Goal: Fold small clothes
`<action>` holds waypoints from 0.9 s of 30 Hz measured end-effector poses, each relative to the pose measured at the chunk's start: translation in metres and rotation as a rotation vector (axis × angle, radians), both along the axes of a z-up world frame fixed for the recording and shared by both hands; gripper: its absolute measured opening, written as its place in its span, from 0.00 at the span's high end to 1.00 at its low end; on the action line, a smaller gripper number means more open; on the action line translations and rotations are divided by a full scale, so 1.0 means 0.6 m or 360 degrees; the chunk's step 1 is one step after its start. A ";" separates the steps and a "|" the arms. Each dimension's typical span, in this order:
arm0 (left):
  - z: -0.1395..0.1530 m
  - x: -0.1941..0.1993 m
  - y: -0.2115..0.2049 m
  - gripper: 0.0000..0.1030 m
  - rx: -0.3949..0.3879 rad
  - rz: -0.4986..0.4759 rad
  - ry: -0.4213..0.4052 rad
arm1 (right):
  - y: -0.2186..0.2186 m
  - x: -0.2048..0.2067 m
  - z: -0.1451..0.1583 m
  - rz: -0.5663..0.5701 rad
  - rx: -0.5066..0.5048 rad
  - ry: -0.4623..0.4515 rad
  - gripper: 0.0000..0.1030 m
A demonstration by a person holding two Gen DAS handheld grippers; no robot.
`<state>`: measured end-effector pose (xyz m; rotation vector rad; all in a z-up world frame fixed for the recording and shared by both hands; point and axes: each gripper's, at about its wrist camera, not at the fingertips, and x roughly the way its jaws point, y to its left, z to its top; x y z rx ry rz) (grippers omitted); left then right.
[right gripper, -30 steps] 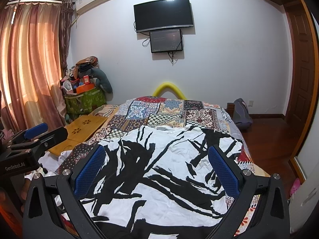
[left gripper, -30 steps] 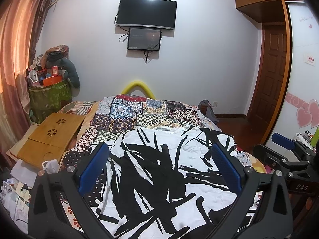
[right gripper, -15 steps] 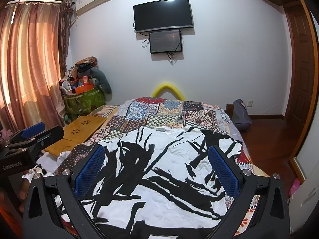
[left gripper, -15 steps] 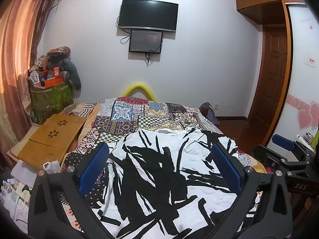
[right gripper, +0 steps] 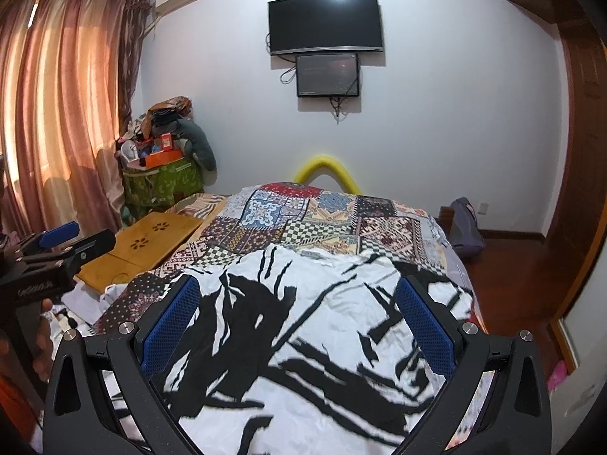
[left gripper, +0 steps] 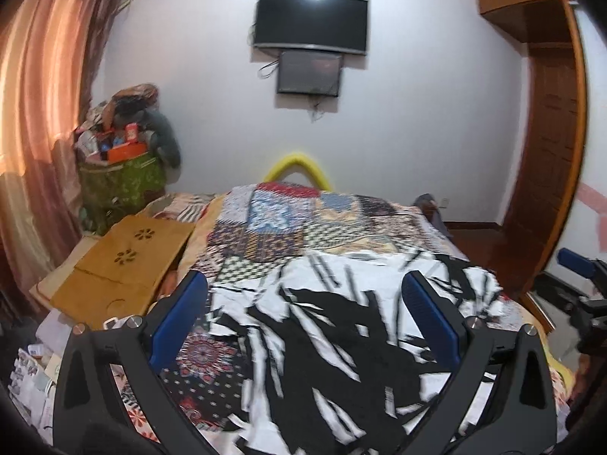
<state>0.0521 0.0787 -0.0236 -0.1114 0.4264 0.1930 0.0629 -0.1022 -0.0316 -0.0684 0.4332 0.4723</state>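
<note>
both of your hand-held grippers hang spread apart above the shirt, nothing gripped yet.

left view: your left hand-held gripper [left gripper: 303, 314] is wide apart and empty over the black-and-white shirt [left gripper: 341, 341], which lies spread on the patchwork quilt [left gripper: 303, 223] of the bed; aim low for the near hem and pinch one layer only, leaving the quilt out. right view: your right hand-held gripper [right gripper: 299, 318] is likewise apart over the shirt [right gripper: 322, 326]; take the matching edge at the same level so the fold lands square.
</note>
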 end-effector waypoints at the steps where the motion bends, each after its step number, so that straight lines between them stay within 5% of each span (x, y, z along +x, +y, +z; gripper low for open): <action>1: -0.005 0.011 0.019 0.00 -0.0010 0.0023 0.0017 | 0.007 0.010 0.000 0.0005 -0.0008 0.0002 0.00; 12: -0.112 0.133 0.184 0.00 -0.0201 0.0253 0.0295 | 0.105 0.139 -0.036 0.0160 -0.0129 0.0097 0.00; 21: -0.255 0.216 0.263 0.00 -0.0499 0.0260 0.0685 | 0.178 0.271 -0.130 0.0304 -0.0258 0.0399 0.02; 27: -0.333 0.245 0.298 0.14 -0.0755 0.0257 0.0884 | 0.209 0.346 -0.190 0.0340 -0.0342 0.0604 0.25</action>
